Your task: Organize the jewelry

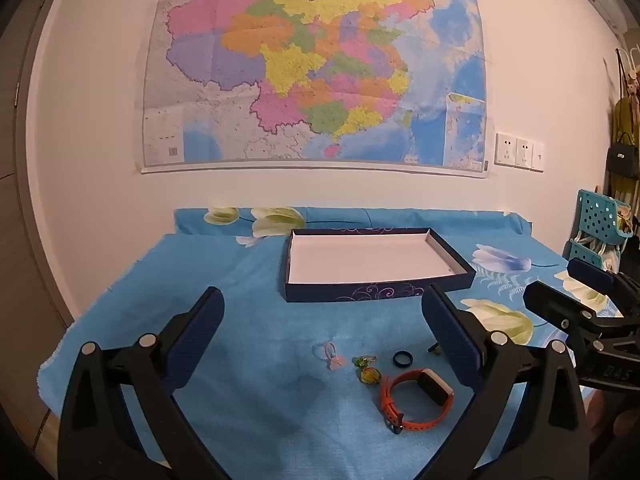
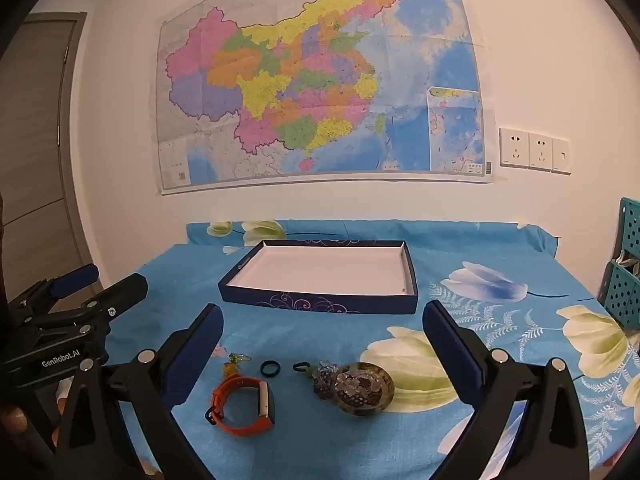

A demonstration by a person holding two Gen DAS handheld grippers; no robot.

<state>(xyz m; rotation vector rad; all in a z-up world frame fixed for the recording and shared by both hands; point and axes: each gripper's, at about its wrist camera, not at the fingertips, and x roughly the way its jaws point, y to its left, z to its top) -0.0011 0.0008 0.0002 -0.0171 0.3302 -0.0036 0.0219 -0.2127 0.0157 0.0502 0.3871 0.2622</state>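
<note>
A dark blue shallow box with a white inside stands open on the blue floral cloth; it also shows in the right wrist view. In front of it lie an orange watch, a dark blue ring, a green-yellow charm, a pink charm, and a glass pendant with purple beads. My left gripper is open and empty above the jewelry. My right gripper is open and empty above it too, and shows at the right of the left wrist view.
The cloth-covered table stands against a white wall with a large map. Teal perforated baskets stand at the table's right edge. A door is on the left.
</note>
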